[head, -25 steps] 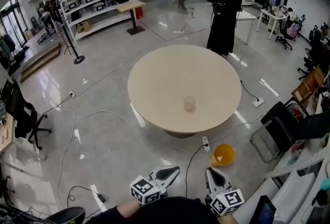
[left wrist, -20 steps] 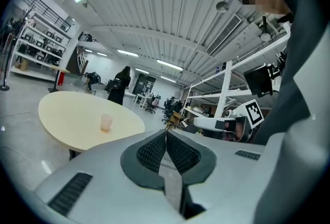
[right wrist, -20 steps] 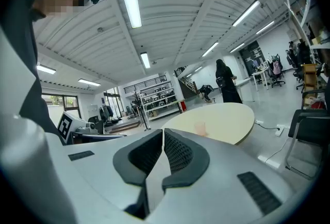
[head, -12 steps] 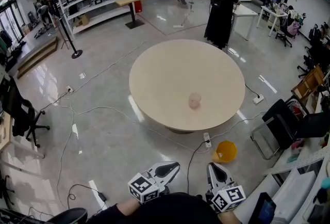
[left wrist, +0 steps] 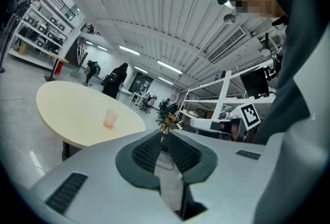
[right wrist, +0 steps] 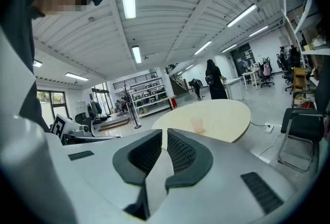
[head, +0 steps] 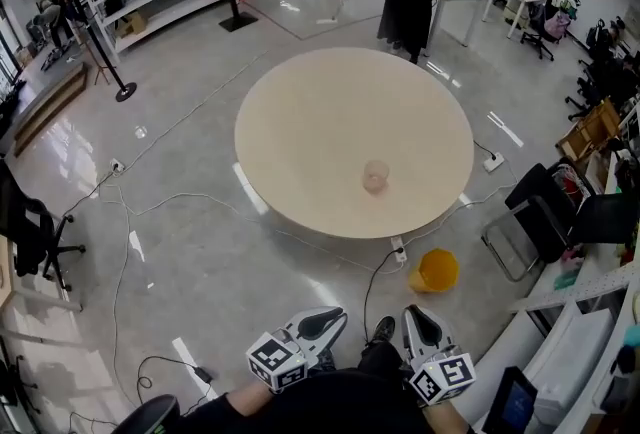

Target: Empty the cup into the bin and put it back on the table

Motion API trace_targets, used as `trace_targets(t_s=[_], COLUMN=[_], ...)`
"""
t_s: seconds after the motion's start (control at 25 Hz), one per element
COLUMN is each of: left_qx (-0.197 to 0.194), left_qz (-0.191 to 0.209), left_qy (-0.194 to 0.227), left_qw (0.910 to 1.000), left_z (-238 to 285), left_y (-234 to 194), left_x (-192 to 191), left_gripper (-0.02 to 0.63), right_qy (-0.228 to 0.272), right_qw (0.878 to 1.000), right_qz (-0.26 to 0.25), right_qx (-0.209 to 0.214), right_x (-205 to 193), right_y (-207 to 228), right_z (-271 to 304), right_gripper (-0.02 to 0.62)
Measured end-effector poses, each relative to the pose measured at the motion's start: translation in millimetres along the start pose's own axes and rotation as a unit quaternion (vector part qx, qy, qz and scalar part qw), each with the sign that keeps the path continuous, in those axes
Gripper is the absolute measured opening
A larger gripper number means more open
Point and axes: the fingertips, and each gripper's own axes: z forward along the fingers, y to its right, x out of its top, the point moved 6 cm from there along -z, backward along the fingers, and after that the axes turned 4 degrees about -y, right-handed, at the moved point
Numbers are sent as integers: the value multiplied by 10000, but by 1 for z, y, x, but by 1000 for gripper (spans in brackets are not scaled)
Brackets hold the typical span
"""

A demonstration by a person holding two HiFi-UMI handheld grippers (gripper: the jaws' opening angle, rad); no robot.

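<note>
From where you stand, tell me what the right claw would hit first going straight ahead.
Likely the near edge of the round table: the shut, empty right claw points toward it. The cup stands slightly right of that line, though depth is unclear.

1 translucent pale-pink cup point(head: 376, 175), upright, standing on round beige table point(head: 320, 122), toward the table's near-right edge, contents not discernible, 1 orange-yellow bin point(head: 436, 271) on grey floor point(head: 200, 252), just outside that edge, apart from cup
</note>
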Motion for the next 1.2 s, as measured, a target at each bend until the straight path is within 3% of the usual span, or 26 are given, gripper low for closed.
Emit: trace_targets(t_s=[0.04,0.12,0.2,0.32,0.8,1.2], left_qx=[-34,-72,-37,107,704,986], left_qz=[-20,-34,-27,10,136,138], left_qy=[-25,-78,-124,-144,-118,-311], left_qw=[10000,9999,9999,9998,9974,9945], left_z=[5,16,29,48,176,261], left_y=[-3,-10,-19,-31,-54,-57], left_x=[0,3,8,19,76,86], left_gripper=[38,123,175,181,181,181], right_qy=[-23,-92,-170,-193,-299,-366], right_qw=[10000,10000,9998,9995,9940,9914], right_qz=[7,21,32,60,-21,93], right_qx=[-12,17,82,255,1055,1254], right_x=[0,2,7,18,77,96], right_y=[3,12,23,44,158,248], right_z=[5,17,32,56,120,132], right_gripper=[20,22,65,137,139,138])
